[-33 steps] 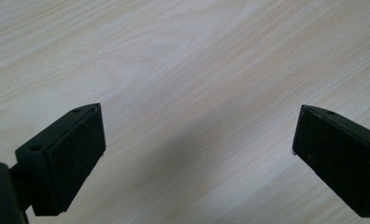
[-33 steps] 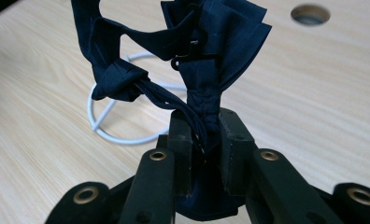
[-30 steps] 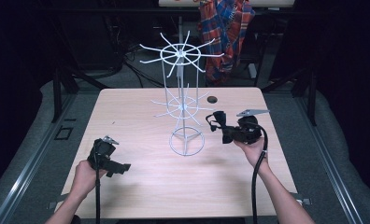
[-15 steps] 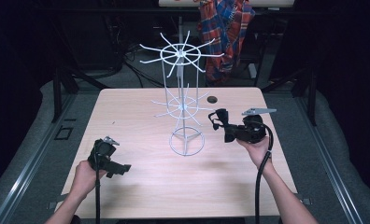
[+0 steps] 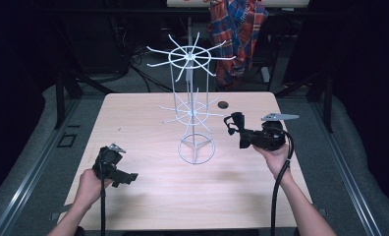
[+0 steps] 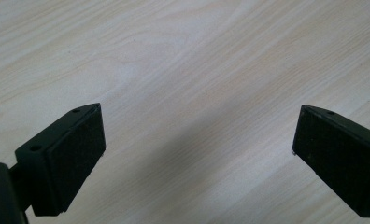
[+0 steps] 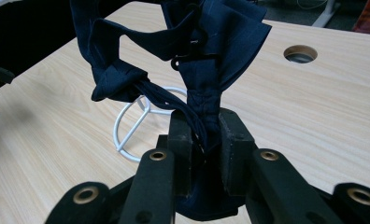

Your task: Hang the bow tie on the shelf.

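A dark navy bow tie [image 7: 206, 42] with a small black hook at its knot is pinched between the jaws of my right gripper [image 7: 204, 135], which is shut on its lower fold. From above, the right gripper [image 5: 242, 136] holds the bow tie [image 5: 233, 122] just above the table, right of the white wire rack [image 5: 188, 113]. The rack's base ring [image 7: 127, 126] shows behind the cloth. My left gripper [image 5: 126, 178] rests low at the front left; its jaws [image 6: 197, 149] stand wide open over bare wood with nothing between them.
The light wooden table [image 5: 148, 196] has a round cable hole [image 5: 223, 104] behind the rack. The rack's spokes spread out at two levels. A plaid shirt [image 5: 236, 29] hangs beyond the table's far edge. Dark floor surrounds the table.
My right gripper has drifted slightly to the right with the bow tie, a little farther from the rack. The left gripper has stayed put.
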Tool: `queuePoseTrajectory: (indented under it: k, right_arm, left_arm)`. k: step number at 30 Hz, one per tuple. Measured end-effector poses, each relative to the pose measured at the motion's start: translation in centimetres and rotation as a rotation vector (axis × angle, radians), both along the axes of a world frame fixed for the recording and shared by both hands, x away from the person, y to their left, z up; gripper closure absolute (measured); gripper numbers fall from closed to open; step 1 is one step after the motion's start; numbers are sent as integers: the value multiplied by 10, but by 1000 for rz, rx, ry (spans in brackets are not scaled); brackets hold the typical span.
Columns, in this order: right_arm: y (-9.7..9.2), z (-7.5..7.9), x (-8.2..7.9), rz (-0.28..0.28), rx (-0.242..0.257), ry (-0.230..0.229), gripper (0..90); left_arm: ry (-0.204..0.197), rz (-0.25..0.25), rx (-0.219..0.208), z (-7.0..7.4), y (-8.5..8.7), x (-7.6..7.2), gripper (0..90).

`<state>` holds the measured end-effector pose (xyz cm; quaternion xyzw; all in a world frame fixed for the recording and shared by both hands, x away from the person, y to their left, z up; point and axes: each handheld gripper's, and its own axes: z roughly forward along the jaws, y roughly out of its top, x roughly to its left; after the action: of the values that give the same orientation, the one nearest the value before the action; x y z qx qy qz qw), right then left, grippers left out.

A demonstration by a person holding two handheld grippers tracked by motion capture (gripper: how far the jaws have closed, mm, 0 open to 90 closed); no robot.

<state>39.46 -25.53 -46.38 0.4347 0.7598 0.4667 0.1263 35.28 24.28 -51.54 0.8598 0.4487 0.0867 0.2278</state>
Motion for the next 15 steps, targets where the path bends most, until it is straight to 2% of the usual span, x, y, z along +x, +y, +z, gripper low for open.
queuePoseTrajectory:
  k: [4, 8, 15]
  right_arm:
    - [-1, 3, -2, 7, 18, -19, 771]
    - [-1, 5, -3, 34, 19, -15, 771]
    - [-6, 8, -6, 25, 40, -32, 771]
  left_arm:
    - [-5, -1, 1, 0, 0, 0, 26]
    - [-2, -5, 0, 0, -1, 1, 26]
    - [3, -12, 3, 0, -4, 3, 26]
